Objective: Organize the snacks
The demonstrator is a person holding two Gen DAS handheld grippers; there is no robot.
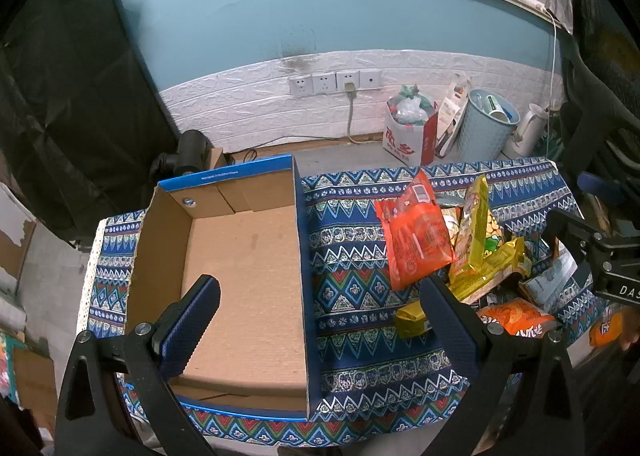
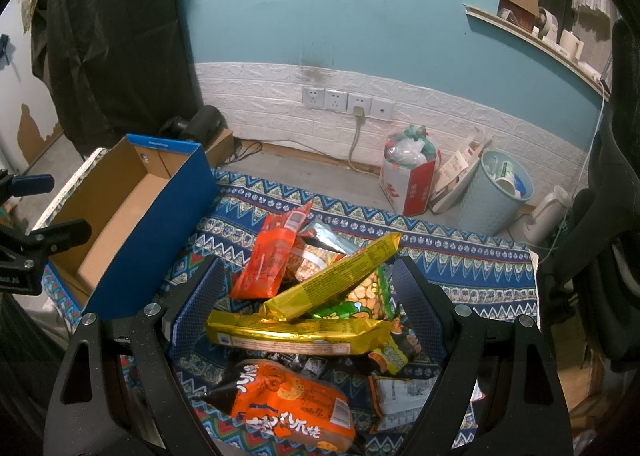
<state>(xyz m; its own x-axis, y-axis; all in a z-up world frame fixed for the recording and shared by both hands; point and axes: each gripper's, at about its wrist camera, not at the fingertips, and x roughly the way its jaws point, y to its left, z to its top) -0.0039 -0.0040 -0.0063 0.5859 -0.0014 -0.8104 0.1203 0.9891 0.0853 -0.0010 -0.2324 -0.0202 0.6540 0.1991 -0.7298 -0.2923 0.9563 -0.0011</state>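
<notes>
An open cardboard box (image 1: 248,256) with blue outer walls sits on the left of the patterned cloth; it is empty and also shows in the right wrist view (image 2: 132,216). A pile of snack packets lies to its right: an orange-red packet (image 1: 416,236) (image 2: 276,256), yellow packets (image 1: 476,232) (image 2: 332,276), a gold packet (image 2: 296,332) and an orange packet (image 2: 288,400) (image 1: 516,320). My left gripper (image 1: 320,312) is open, straddling the box's right wall. My right gripper (image 2: 308,296) is open above the pile, holding nothing.
The patterned cloth (image 1: 352,296) covers the table. Behind it on the floor stand a red-white bag (image 1: 408,132), a pale blue bin (image 1: 488,124) and a white kettle (image 1: 528,128). A black sheet (image 1: 72,76) hangs at the left. A chair (image 2: 612,216) is at the right.
</notes>
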